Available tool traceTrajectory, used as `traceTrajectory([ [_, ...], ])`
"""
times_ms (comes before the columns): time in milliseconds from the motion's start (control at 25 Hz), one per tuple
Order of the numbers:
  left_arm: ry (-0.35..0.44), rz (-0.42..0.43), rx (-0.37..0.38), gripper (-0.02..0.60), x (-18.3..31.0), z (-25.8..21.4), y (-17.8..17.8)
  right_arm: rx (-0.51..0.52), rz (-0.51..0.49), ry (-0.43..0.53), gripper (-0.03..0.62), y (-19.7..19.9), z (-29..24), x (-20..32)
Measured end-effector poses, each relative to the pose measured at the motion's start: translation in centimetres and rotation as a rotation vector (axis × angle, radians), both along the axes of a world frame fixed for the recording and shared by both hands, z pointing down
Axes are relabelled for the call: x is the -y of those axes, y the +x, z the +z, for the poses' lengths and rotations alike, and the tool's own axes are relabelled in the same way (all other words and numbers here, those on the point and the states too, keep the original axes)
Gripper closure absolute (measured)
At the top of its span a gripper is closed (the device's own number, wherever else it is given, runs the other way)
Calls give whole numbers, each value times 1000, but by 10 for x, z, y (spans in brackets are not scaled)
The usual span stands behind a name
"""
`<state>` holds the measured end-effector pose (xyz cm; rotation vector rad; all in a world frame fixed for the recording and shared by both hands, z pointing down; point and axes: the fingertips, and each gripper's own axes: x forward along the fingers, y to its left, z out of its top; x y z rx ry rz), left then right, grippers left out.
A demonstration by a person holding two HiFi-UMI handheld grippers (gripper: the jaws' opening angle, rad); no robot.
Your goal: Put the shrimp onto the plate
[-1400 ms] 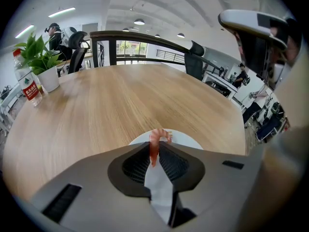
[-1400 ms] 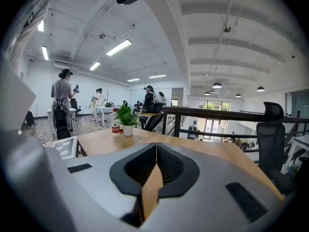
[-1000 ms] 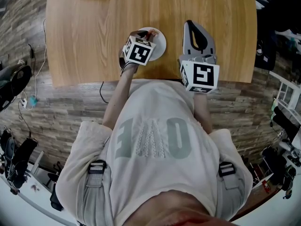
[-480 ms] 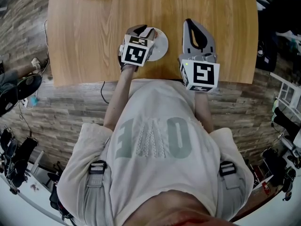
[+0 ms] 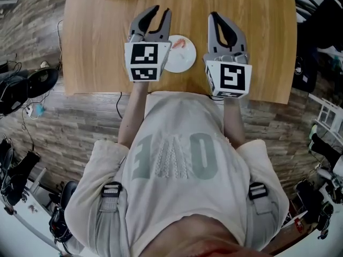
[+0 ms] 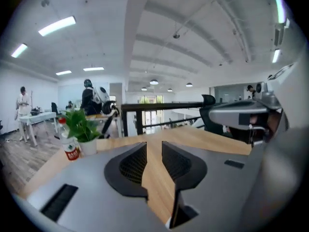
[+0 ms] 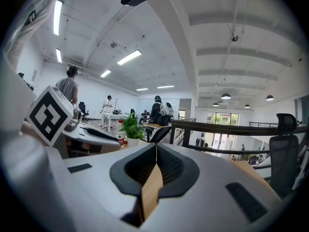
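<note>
Shrimp on plate, both tongs empty.
Your one shrimp (image 5: pixel 179 43) lies on the one plate (image 5: pixel 185 63), upper centre of frame, on the worktop (image 5: pixel 102 42). Of your two tongs, the left tongs (image 5: pixel 162 9) are spread at the plate's left edge and the right tongs (image 5: pixel 215 16) are pressed together. A sideways sweep of the left could nudge the plate and spill the shrimp.

The shrimp (image 5: pixel 178 43) was small and orange-pink, lying on the far part of the plate (image 5: pixel 181 61) and touching its surface. The plate was round, white and otherwise bare (its left edge was hidden in the head view), resting flat on the wooden table (image 5: pixel 96 36) near the front edge.
</note>
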<state>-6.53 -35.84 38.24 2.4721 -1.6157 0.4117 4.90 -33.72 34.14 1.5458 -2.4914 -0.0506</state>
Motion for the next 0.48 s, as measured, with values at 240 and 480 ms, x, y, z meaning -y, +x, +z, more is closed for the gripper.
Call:
traceTrajectory([
  [240,338,-169,-134,512,-11,-85,-36,57,-27,45,574,-11,-23,3],
  [480,576,-252,-125,571,-32,-151,-48,164,-64,42,574,-19,-32,3],
])
